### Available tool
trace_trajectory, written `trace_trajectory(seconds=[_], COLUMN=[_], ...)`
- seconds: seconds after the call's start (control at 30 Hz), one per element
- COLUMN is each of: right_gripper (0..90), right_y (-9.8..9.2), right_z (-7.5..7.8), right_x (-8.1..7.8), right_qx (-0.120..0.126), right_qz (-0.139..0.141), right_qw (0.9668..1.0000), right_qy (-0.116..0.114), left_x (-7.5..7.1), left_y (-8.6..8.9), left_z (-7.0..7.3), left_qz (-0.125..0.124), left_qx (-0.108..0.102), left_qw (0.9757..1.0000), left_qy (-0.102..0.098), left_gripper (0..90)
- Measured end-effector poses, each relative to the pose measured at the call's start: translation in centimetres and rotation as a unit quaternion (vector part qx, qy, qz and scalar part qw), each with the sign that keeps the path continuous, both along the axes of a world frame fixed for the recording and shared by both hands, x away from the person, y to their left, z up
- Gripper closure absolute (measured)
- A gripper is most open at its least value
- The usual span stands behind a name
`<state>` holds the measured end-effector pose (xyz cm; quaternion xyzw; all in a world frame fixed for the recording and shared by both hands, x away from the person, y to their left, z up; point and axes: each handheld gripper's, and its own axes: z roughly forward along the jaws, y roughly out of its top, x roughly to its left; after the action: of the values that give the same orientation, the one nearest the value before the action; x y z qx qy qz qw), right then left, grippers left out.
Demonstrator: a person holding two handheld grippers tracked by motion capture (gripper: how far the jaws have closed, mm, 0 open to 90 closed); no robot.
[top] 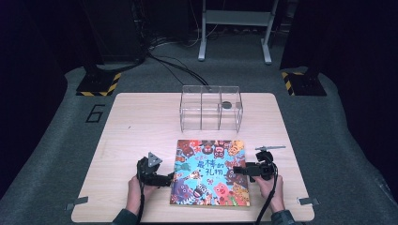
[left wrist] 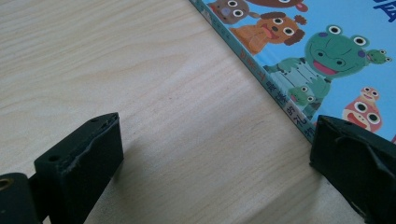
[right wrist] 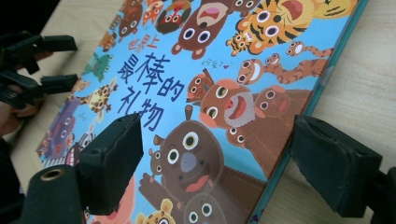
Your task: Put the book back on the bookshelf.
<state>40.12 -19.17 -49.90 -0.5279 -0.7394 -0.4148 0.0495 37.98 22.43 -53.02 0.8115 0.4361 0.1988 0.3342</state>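
While the picture book (top: 210, 172) lies flat in the lower middle of the high view, cover up on the tabletop (top: 136, 122), the left gripper (top: 168, 178) sits at its left edge and the right gripper (top: 236, 170) reaches over its right edge. In the left gripper view the jaws stand released and wide, one over bare wood at lower left, the other at lower right just at the book's (left wrist: 327, 51) spine edge; nothing is pinched. In the right gripper view the jaws are likewise apart, the left one hanging above the cover (right wrist: 210, 93), the right one at far right outside the teal edge, so the edge lies between them ungripped. The step in hand looks like taking hold of the book by its sides, perhaps to lift it toward the clear divided box (top: 211, 108) in the upper middle of the high view. To do this well, each gripper should probably tilt so one jaw slides under the board edge while the other presses the cover, biting well in from the edge rather than at the very rim. Closing both sides together and raising them evenly would likely keep the book from swinging or slipping; a one-sided grasp risks the cover flopping open.
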Motion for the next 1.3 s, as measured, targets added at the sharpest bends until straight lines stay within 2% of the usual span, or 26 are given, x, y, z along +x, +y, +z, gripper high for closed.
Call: trace_trajectory(seconds=[0.13,0.2,0.27,0.3,0.37,0.43,0.47,0.5,0.53,0.63,0.67,0.7,0.73,0.77,0.83,0.93,0.97,1.0,1.03,1.07,1.13,1.17,1.2,1.23,1.27,1.3], right_gripper=[16.9,17.5,17.6,17.3,17.3,16.9,16.9,17.2,17.2,17.7,16.8,18.0,17.6,17.5,18.0,17.8,17.6,17.4,16.7,16.7,16.6,16.7,16.7,16.8,16.7,16.3], right_y=[-0.3,-0.6,-0.8,-0.9,-1.0,-1.3,-1.3,-1.1,-1.1,-0.2,0.2,0.6,0.9,1.1,1.6,2.0,2.1,2.3,2.4,2.6,2.9,3.1,3.3,3.6,3.7,3.9], right_z=[0.6,1.0,1.1,0.9,0.7,0.3,0.3,0.2,0.2,0.0,-0.3,-0.5,-0.5,-0.5,-0.3,-0.5,-0.5,-0.6,-0.6,-0.5,-0.5,-0.4,-0.3,-0.1,-0.1,0.0], right_x=[-0.2,-0.3,-0.4,-0.7,-0.7,-0.9,-0.9,-0.7,-0.7,-0.3,0.0,0.2,0.3,0.4,0.4,0.8,0.9,0.9,1.0,1.1,1.1,1.2,1.1,1.2,1.2,1.3], right_qx=[0.02,0.039,0.047,0.052,0.058,0.078,0.078,0.068,0.068,0.018,-0.004,-0.02,-0.038,-0.045,-0.065,-0.101,-0.108,-0.11,-0.119,-0.134,-0.15,-0.162,-0.167,-0.18,-0.186,-0.199], right_qz=[-0.002,-0.003,0.001,-0.001,0.0,-0.005,-0.005,-0.003,-0.003,-0.006,-0.002,-0.003,-0.002,-0.003,-0.006,0.0,0.0,-0.002,0.002,0.007,0.01,0.012,0.011,0.01,0.016,0.018], right_qw=[0.9998,0.9992,0.9989,0.9986,0.9983,0.9969,0.9969,0.9977,0.9977,0.9998,1.0,0.9998,0.9993,0.9989,0.9978,0.9948,0.9941,0.9938,0.9927,0.9908,0.9884,0.9865,0.9858,0.9836,0.9825,0.9799], right_qy=[-0.003,-0.003,-0.009,0.0,-0.001,0.009,0.009,0.005,0.005,0.01,0.005,0.008,-0.003,-0.01,-0.007,-0.013,-0.01,-0.013,-0.016,-0.02,-0.022,-0.02,-0.013,-0.005,-0.004,0.005], left_x=[0.0,0.0,0.0,-0.1,-0.1,-0.1,0.0,0.0,0.0,0.0,0.0,0.0,0.0,0.0,-0.1,-0.1,0.0,-0.1,0.0,-0.1,-0.1,-0.1,0.0,0.0,-0.1,-0.1], left_y=[0.0,0.1,0.0,-0.1,0.1,0.0,0.0,0.0,0.1,0.0,0.0,0.0,0.0,0.0,-0.1,-0.1,0.1,-0.1,0.0,-0.1,-0.1,-0.1,0.0,0.1,0.0,0.0], left_z=[0.0,0.1,0.0,-0.1,0.0,-0.1,-0.1,-0.1,0.0,0.0,0.0,-0.1,-0.1,0.0,-0.1,-0.1,0.0,-0.1,0.0,-0.1,-0.1,-0.1,0.0,0.0,0.0,0.0], left_qz=[0.0,-0.004,0.002,0.01,0.008,0.013,0.012,0.012,0.006,0.007,0.007,0.009,0.008,0.005,0.006,0.004,-0.002,0.006,-0.001,0.006,0.004,0.005,-0.001,-0.005,-0.001,0.001], left_qx=[0.0,0.004,-0.001,-0.014,-0.009,-0.017,-0.016,-0.017,-0.009,-0.012,-0.012,-0.017,-0.016,-0.017,-0.016,-0.013,-0.004,-0.015,-0.006,-0.016,-0.013,-0.015,-0.007,-0.001,-0.007,-0.009], left_qw=[1.0,1.0,1.0,0.9998,0.9999,0.9998,0.9998,0.9998,0.9999,0.9999,0.9999,0.9998,0.9998,0.9998,0.9998,0.9999,1.0,0.9998,1.0,0.9998,0.9999,0.9998,1.0,1.0,1.0,1.0], left_qy=[0.0,0.006,-0.002,-0.005,-0.004,-0.007,-0.007,-0.007,-0.004,-0.005,-0.005,-0.006,-0.006,-0.002,-0.007,-0.005,-0.003,-0.006,-0.004,-0.007,-0.006,-0.007,-0.004,-0.002,-0.004,-0.005], left_gripper=[2.4,2.6,3.0,4.2,4.7,5.1,5.1,5.0,5.0,5.0,5.0,4.9,4.9,4.9,4.9,4.9,4.9,4.9,4.9,4.9,4.9,4.9,4.9,4.9,4.9,4.9])
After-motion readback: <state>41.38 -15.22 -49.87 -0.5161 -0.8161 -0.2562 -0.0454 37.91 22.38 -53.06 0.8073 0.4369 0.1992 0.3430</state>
